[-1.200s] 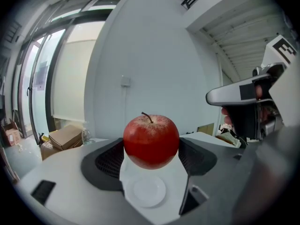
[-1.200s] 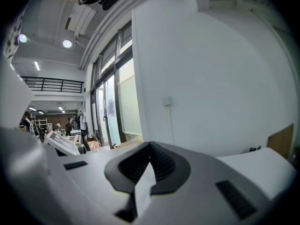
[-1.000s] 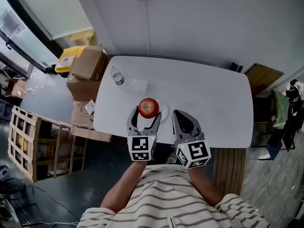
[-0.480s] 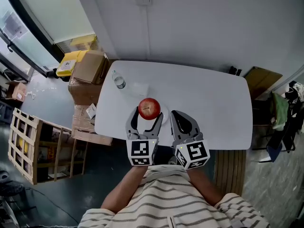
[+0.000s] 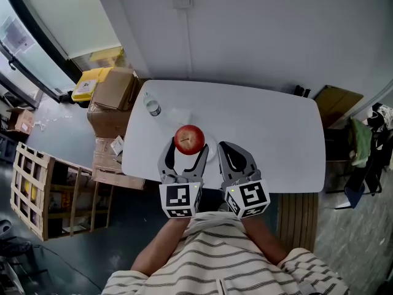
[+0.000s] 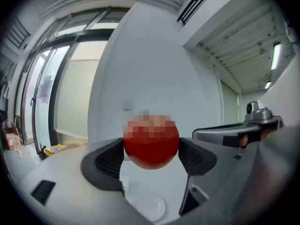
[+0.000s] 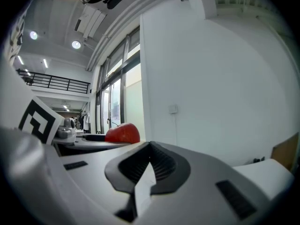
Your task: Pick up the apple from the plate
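A red apple (image 5: 189, 139) sits clamped between the two jaws of my left gripper (image 5: 186, 147), held in the air above the near edge of the white table (image 5: 276, 134). In the left gripper view the apple (image 6: 151, 142) fills the gap between the pads, and the empty white plate (image 6: 148, 207) lies on the table below it. Just to the right, my right gripper (image 5: 232, 151) is shut with nothing in it. From the right gripper view its jaws (image 7: 149, 165) meet, and the apple (image 7: 123, 133) shows off to the left.
A small water bottle (image 5: 151, 105) stands at the table's far left corner. Cardboard boxes (image 5: 113, 88) and a wooden crate (image 5: 37, 189) sit on the floor to the left. A white wall runs behind the table.
The left gripper has risen a little with the apple held in it, so the apple now hangs higher over the plate. The right gripper has hardly moved.
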Demonstrator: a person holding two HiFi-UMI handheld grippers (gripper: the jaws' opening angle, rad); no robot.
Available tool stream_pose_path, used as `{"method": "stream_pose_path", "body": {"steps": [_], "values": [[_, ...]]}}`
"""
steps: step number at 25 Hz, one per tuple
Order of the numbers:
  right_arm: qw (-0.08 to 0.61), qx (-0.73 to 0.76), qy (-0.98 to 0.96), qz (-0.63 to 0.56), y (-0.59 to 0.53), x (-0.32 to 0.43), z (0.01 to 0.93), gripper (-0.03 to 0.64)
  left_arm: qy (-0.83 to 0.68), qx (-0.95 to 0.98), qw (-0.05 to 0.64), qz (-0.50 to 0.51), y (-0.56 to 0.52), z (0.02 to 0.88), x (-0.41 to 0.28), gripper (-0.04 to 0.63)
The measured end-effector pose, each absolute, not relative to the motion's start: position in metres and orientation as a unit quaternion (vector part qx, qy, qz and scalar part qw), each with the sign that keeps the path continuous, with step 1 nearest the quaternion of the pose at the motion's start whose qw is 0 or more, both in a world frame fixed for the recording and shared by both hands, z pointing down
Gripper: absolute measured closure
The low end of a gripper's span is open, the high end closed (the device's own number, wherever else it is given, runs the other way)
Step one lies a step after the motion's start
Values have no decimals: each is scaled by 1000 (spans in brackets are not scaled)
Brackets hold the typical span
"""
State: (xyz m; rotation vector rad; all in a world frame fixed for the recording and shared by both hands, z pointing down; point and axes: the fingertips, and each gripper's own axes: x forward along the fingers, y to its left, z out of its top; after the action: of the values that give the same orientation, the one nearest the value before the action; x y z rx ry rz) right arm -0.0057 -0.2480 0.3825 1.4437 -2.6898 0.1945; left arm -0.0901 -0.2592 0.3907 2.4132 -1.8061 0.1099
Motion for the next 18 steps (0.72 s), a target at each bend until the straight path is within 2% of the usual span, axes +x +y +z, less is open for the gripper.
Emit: {"method": "stream_pose_path", "body": {"steps": [18], "values": [[38, 468, -881, 58, -248, -2, 378, 607, -598, 799, 57, 29, -259, 383, -85, 222]]}}
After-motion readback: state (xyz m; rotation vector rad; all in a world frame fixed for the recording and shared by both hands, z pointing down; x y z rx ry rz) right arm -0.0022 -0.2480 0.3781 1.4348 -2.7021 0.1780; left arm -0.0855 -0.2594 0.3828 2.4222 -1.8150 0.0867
